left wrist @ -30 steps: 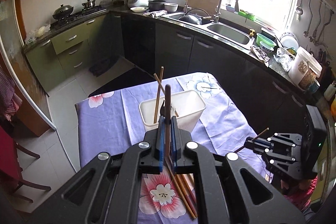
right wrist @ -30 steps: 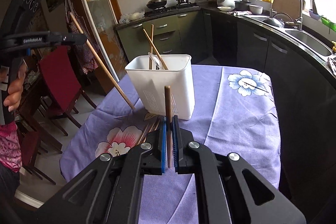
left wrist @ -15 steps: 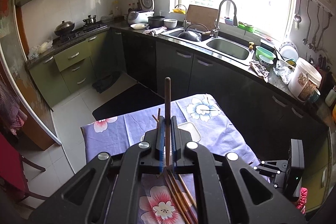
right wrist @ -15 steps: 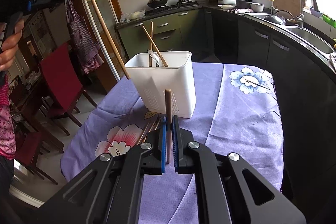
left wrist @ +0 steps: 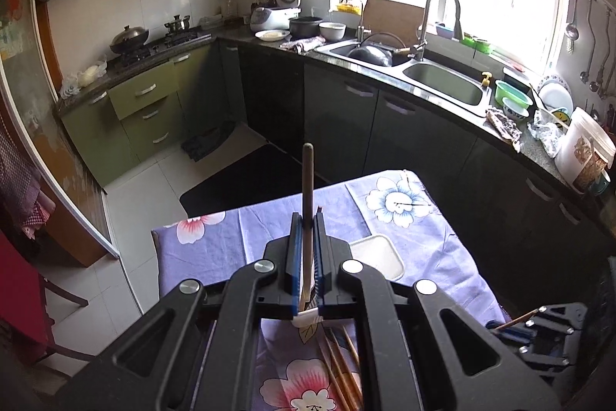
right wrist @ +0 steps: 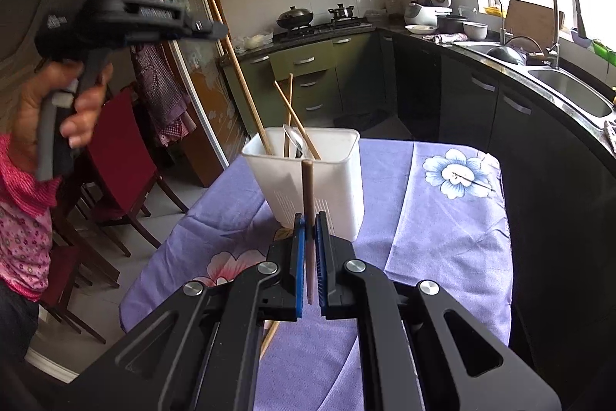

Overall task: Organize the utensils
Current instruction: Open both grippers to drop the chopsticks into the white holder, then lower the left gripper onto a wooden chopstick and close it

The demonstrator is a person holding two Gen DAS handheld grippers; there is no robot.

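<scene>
Chopsticks are in both grippers. Left wrist view: the left gripper point(left wrist: 307, 218) has its jaws pinching a brown chopstick point(left wrist: 307, 187) at frame centre, its lower end over the white holder point(left wrist: 379, 255) just below; loose chopsticks point(left wrist: 338, 368) lie on the purple floral surface point(left wrist: 215, 249) at bottom centre. Right wrist view: the right gripper point(right wrist: 309, 222) jaws pinch another chopstick point(right wrist: 307, 191), upright before the holder point(right wrist: 308, 176) at centre, which stands on the surface point(right wrist: 442, 230) with two chopsticks and a spoon inside.
</scene>
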